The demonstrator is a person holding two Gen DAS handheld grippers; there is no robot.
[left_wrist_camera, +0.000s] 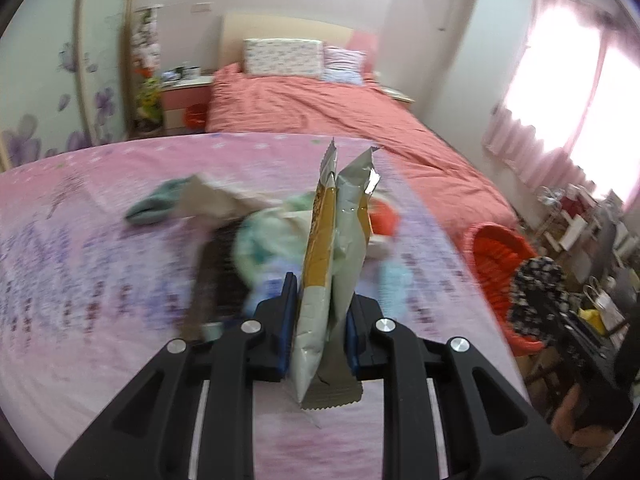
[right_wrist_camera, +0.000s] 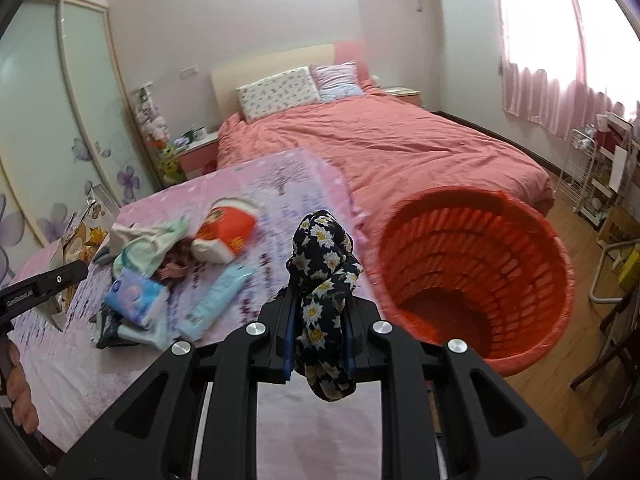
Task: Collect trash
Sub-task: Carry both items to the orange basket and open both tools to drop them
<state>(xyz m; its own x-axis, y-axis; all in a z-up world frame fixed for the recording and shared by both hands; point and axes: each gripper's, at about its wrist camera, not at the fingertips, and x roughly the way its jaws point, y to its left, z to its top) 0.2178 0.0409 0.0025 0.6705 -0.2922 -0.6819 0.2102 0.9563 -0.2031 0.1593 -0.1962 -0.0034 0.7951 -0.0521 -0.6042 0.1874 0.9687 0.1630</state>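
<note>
My left gripper (left_wrist_camera: 320, 300) is shut on a crumpled silver and yellow snack wrapper (left_wrist_camera: 336, 248) and holds it upright above the pink sheet (left_wrist_camera: 80, 280). My right gripper (right_wrist_camera: 318, 320) is shut on a dark floral cloth (right_wrist_camera: 326, 280), just left of the orange basket (right_wrist_camera: 476, 280), which stands empty on the floor. A pile lies on the sheet: a red and white cup (right_wrist_camera: 226, 234), a blue tissue pack (right_wrist_camera: 136, 292), a light blue tube (right_wrist_camera: 216, 300) and pale green cloth (right_wrist_camera: 156, 240). The left gripper also shows at the left edge of the right wrist view (right_wrist_camera: 40, 284).
A bed with a coral cover (right_wrist_camera: 380, 140) and pillows stands behind. A wardrobe with flower decals (right_wrist_camera: 60, 120) is on the left. A wire shelf and clutter (right_wrist_camera: 600, 176) stand at the right by the pink curtains. Wooden floor lies around the basket.
</note>
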